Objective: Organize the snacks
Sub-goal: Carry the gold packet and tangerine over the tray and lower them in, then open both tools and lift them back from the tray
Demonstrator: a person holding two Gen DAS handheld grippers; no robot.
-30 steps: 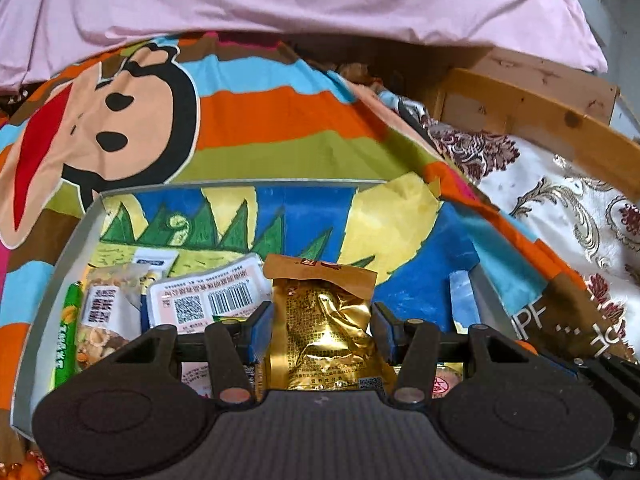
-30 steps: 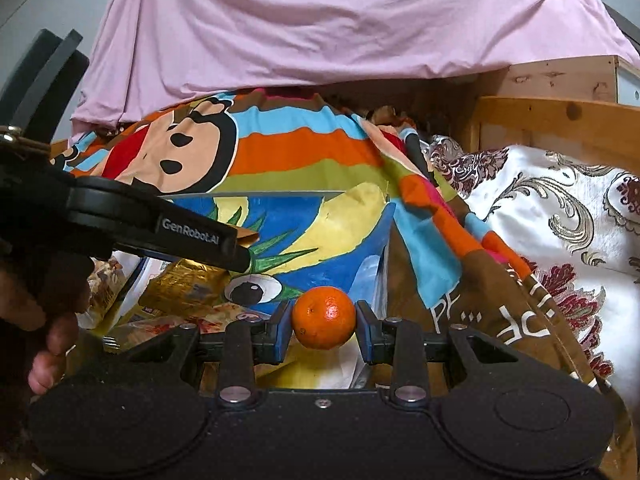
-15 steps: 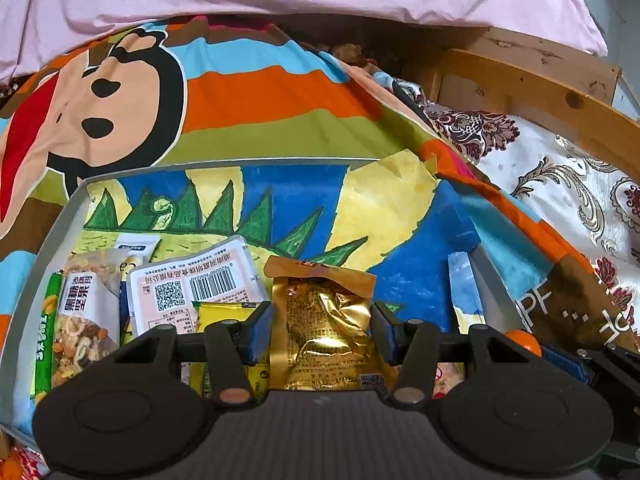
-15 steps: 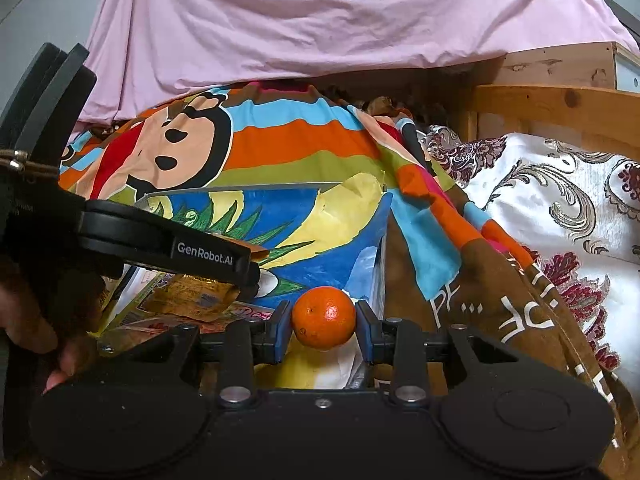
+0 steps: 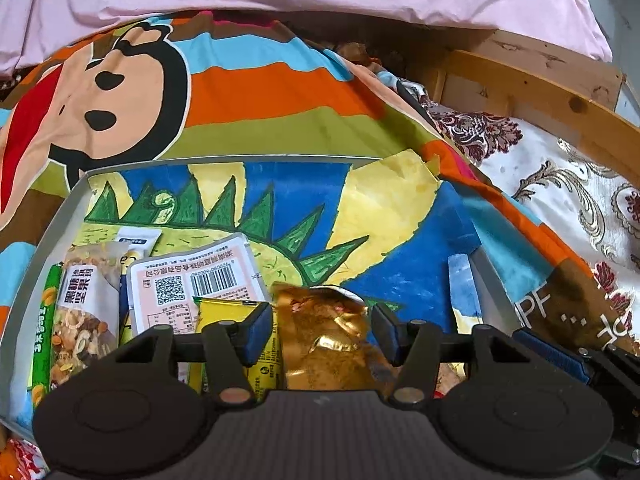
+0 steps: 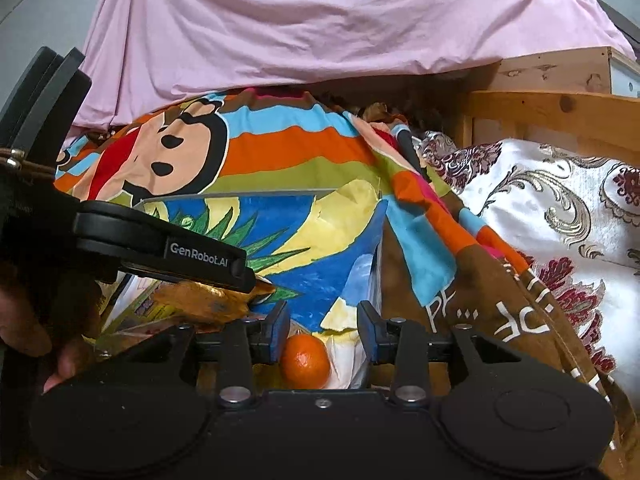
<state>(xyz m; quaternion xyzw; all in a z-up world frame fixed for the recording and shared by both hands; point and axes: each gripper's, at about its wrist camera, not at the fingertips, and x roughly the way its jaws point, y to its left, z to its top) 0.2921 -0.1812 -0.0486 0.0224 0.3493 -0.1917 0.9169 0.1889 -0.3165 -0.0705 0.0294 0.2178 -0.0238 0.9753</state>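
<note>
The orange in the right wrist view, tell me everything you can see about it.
The orange is small, round and bright, with a dimpled peel and a pale stem dimple facing the camera. It looks whole and unpeeled. It lies in the near corner of the box, on crumpled yellow and white painted paper lining. It sits low between the fingers of the right tool, whose jaws are opening; the pads stand clear of it.

The gold packet's (image 5: pixel 328 340) lower end and the orange's (image 6: pixel 305 361) underside are hidden behind gripper bodies, and small print on the packets is unreadable.
</note>
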